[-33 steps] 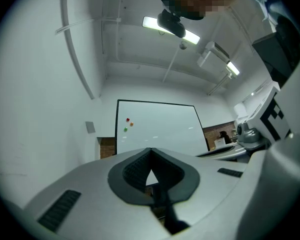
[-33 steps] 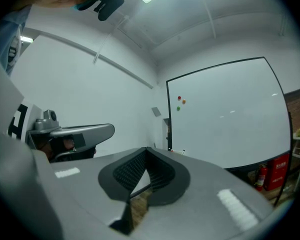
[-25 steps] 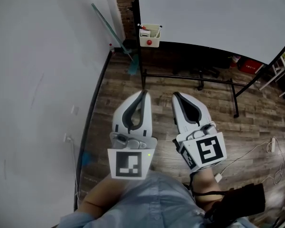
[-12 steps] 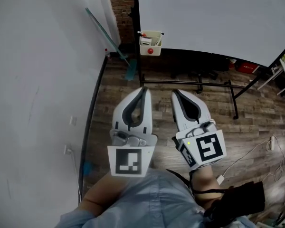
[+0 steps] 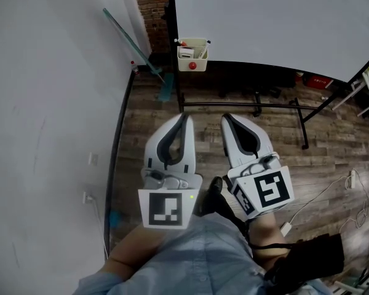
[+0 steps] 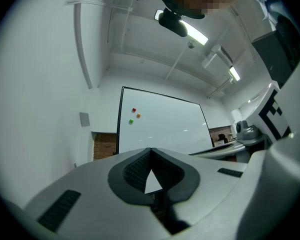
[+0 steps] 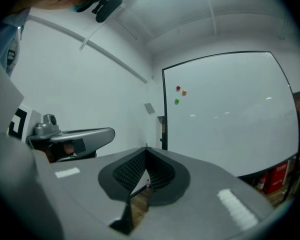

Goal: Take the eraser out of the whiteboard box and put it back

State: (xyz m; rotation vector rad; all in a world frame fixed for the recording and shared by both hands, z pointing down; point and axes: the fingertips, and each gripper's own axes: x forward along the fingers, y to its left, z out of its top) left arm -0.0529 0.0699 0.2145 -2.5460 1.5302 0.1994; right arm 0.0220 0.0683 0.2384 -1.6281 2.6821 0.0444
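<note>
The left gripper (image 5: 185,118) and right gripper (image 5: 227,120) are pointing side by side toward the whiteboard (image 5: 277,17), each with its jaws pressing together on nothing. The whiteboard box (image 5: 193,59) is hanging at the board's lower left corner, well apart from both grippers; the eraser is showing too small there to distinguish.

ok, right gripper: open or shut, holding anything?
Shut and empty: in its own view the right gripper has its jaw tips touching, nothing between them.
</note>
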